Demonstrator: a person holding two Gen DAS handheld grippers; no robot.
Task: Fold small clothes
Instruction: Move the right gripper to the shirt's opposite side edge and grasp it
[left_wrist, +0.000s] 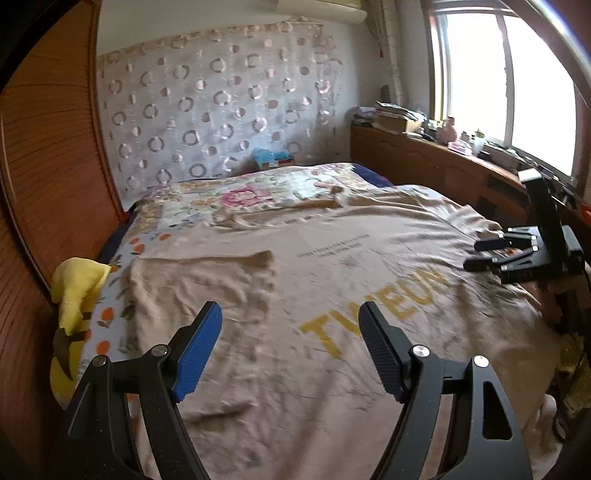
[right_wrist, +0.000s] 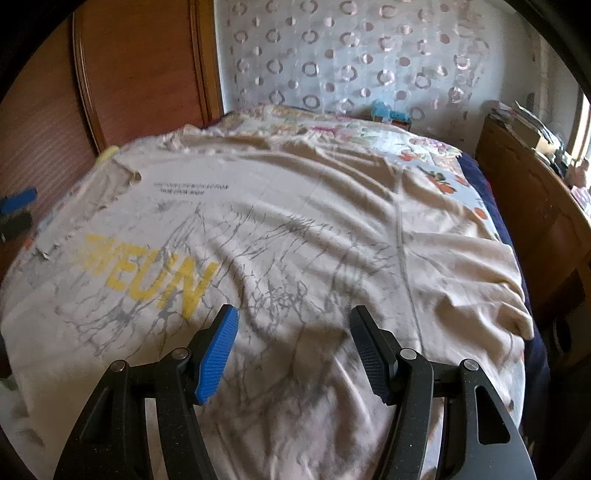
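— What have your fingers got just now?

— Nothing. My left gripper (left_wrist: 290, 328) hangs over the shirt (left_wrist: 295, 280) with its fingers spread wide, the blue pad (left_wrist: 199, 354) on one side and the black one (left_wrist: 380, 350) on the other, only cloth below the gap. My right gripper (right_wrist: 293, 332) is the same: fingers apart, empty, low over the shirt's lower half.

— And where is the shirt?

— Spread flat on the bed (left_wrist: 236, 195), beige, with yellow letters (right_wrist: 147, 273) and grey cracked lines across the chest. One sleeve (left_wrist: 207, 273) lies folded in over the body on my left; the other sleeve (right_wrist: 491, 295) hangs rumpled towards the bed's edge on my right.

— Beyond it?

— A yellow plush (left_wrist: 75, 291) at the left edge, the floral bedspread, then the curtain (left_wrist: 221, 99) with rings, and a window (left_wrist: 509, 77) over a cluttered wooden shelf (left_wrist: 443, 155).
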